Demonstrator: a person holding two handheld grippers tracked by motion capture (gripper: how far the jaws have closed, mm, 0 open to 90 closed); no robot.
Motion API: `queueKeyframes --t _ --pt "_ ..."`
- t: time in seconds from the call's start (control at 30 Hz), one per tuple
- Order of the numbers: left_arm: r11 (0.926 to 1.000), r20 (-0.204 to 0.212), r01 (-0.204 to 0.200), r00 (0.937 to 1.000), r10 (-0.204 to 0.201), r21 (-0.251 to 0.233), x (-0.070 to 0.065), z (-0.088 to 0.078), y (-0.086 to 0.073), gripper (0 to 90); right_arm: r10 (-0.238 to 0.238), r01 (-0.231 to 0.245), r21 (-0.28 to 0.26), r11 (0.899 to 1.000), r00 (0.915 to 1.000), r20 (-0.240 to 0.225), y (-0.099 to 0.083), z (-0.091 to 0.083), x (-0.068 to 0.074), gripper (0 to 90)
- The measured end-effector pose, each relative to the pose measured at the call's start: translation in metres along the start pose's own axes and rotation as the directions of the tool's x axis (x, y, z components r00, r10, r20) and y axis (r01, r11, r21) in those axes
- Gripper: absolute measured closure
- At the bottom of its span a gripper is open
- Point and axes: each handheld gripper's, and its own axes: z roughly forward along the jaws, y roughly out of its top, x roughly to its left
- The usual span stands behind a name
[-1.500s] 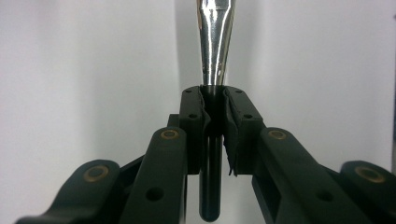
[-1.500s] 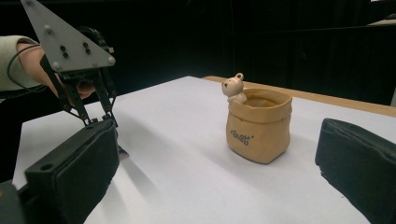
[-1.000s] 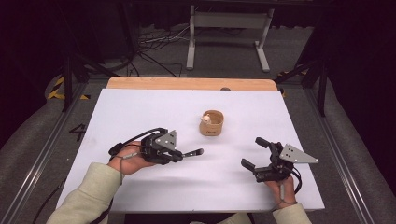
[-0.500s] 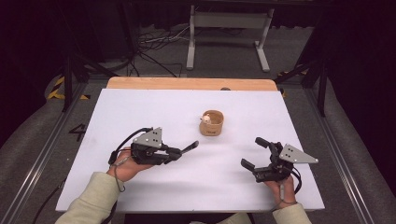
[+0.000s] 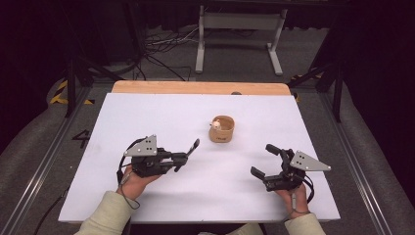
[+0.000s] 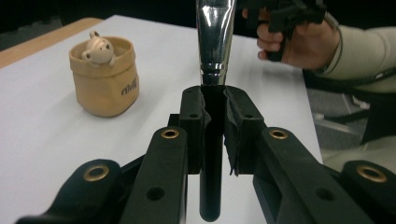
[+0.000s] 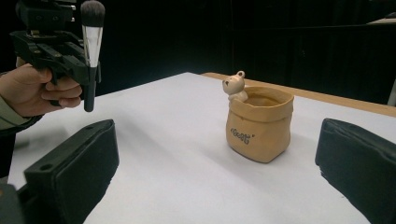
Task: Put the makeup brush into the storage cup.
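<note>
My left gripper (image 5: 180, 158) hovers over the white table (image 5: 161, 112) at the left, shut on a makeup brush (image 5: 194, 147). In the left gripper view the pads clamp the brush's black handle (image 6: 211, 177), and its silver ferrule (image 6: 215, 42) rises beyond them. A tan sack-shaped pot (image 5: 222, 129) with a small bear figure on its rim stands mid-table, up and to the right of the brush tip. My right gripper (image 5: 264, 160) rests low at the right, open, with nothing between its pads. The right gripper view shows the pot (image 7: 259, 123) ahead and the bristled brush (image 7: 91, 42) upright at far left.
A wooden strip (image 5: 195, 88) runs along the table's far edge. Beyond it a metal stand (image 5: 240, 34) and loose cables (image 5: 161, 49) sit on the floor. Metal rails (image 5: 352, 147) run along both sides of the table.
My left hand has drifted left and a little lower with the brush, whose tip now tilts up toward the pot. The right hand has stayed still.
</note>
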Motion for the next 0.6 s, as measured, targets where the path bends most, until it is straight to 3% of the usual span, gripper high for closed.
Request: queueKeyframes --t 0.17,0.27,0.37,0.47,0.6 --pt "0.9982 -0.024 0.02 0.9995 -0.021 -0.056 0.0 -0.003 -0.005 78.9 0.0 0.0 0.006 1.0 1.0 -0.006 0.0 0.002 0.0 0.0" --pt "0.9954 -0.036 0.008 0.9993 -0.012 -0.095 -0.001 -0.003 -0.008 79.0 -0.012 0.012 0.017 1.0 0.9998 -0.013 0.0 0.003 0.002 0.0" --pt "0.9863 -0.071 -0.011 0.9975 -0.001 -0.164 -0.003 -0.003 -0.017 79.0 -0.021 0.021 0.023 1.0 0.9996 -0.018 0.0 0.005 0.004 0.0" --pt "0.9809 -0.056 0.013 0.9981 -0.024 -0.194 -0.002 -0.002 -0.022 79.0 -0.023 0.024 0.025 0.999 0.9995 -0.019 0.0 0.005 0.004 0.0" --pt "0.9799 -0.048 0.024 0.9982 -0.034 -0.198 -0.002 0.001 -0.025 79.0 -0.019 0.019 0.029 0.999 0.9997 -0.018 0.0 0.005 0.004 0.0"
